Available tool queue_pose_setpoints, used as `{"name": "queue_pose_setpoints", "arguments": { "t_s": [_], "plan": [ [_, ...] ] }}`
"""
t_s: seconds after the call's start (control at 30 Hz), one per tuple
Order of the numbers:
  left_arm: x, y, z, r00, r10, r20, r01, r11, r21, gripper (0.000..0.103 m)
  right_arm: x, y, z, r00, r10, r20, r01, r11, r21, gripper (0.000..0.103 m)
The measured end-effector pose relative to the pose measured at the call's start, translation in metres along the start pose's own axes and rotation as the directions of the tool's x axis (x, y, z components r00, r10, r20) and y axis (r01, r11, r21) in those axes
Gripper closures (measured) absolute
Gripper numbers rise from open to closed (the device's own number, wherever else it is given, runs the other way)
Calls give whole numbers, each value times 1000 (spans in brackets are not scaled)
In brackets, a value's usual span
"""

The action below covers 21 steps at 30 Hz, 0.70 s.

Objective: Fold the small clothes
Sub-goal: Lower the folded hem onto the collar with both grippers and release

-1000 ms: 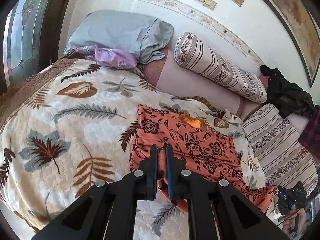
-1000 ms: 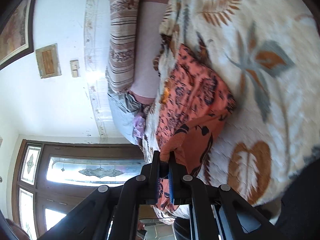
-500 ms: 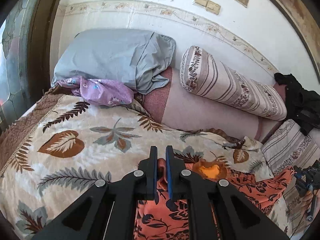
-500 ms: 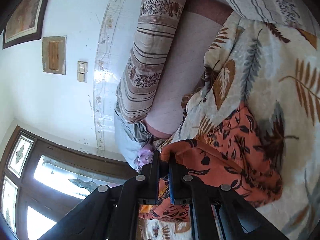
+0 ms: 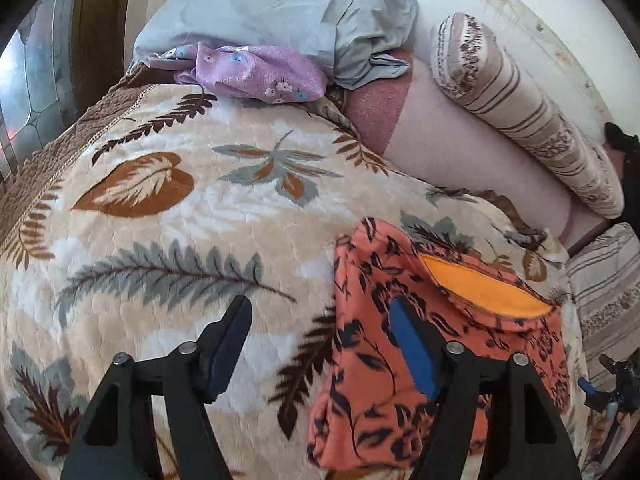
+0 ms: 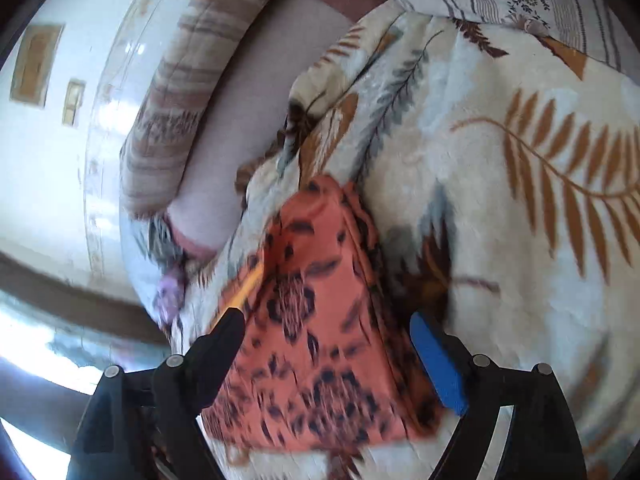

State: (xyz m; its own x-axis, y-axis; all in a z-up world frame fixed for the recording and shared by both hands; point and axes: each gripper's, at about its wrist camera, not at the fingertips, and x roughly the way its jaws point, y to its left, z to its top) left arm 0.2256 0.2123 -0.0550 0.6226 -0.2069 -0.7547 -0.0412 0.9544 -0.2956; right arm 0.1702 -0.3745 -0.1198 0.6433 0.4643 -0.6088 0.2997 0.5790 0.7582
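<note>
An orange garment with a dark flower print (image 5: 372,364) lies folded on the leaf-patterned blanket (image 5: 180,220), with its plain orange neck lining (image 5: 480,290) showing. My left gripper (image 5: 320,336) is open, with its right finger resting over the garment's left part. The right wrist view is blurred; it shows the same garment (image 6: 320,340) lying between the spread fingers of my right gripper (image 6: 326,338), which is open and holds nothing.
A grey pillow (image 5: 280,8) and a crumpled purple floral cloth (image 5: 256,70) lie at the head of the bed. A striped bolster (image 5: 524,116) leans along the white wall. Dark clothes (image 5: 628,168) and a striped sheet (image 5: 604,292) sit at the right.
Both grippers were shut on the garment's edge and carried it over towards the pillows. Now both have opened and the garment lies folded on the blanket.
</note>
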Motion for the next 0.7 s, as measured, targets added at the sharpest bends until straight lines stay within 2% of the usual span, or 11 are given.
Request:
{"name": "queue_pose_setpoints", "arguments": {
  "t_s": [0.07,0.13,0.23,0.27,0.3,0.33,0.37,0.43,0.47,0.57,0.7],
  "plan": [
    [-3,-2,-26,999,-40,-28,41,999,5,25,-6,-2,-18,999,-18,-26,17,999,-28,16],
    [15,-9,-53,996,-43,-84,45,999,21,24,4,-3,-34,994,-76,-76,70,995,-75,17],
    [59,-21,-72,980,25,-195,-18,999,37,24,28,2,-48,984,-148,-98,132,980,-151,18],
    [65,-27,-74,981,70,-181,-60,996,62,29,36,8,-50,976,-199,-91,177,963,-205,20],
    [67,-36,-70,979,113,-169,-97,990,100,61,41,10,-52,967,-235,-96,210,953,-217,43],
    [70,-43,-65,973,105,-207,-84,991,107,83,47,11,-53,948,-294,-122,262,938,-227,77],
    [70,-49,-57,964,102,-246,-83,993,90,89,51,17,-52,935,-320,-151,279,929,-244,82],
    [54,-64,-41,968,116,-221,-92,989,118,90,49,35,-50,914,-378,-150,319,895,-311,87],
    [39,-70,-36,975,116,-189,-91,987,135,90,40,46,-48,916,-377,-136,317,889,-330,88],
    [-18,-82,-30,993,34,-110,-20,992,129,90,-12,74,-39,956,-283,-80,244,916,-320,90],
    [-88,-82,-55,999,-18,-43,23,990,136,90,-66,82,-57,972,-216,-95,174,929,-326,90]
  ]
}}
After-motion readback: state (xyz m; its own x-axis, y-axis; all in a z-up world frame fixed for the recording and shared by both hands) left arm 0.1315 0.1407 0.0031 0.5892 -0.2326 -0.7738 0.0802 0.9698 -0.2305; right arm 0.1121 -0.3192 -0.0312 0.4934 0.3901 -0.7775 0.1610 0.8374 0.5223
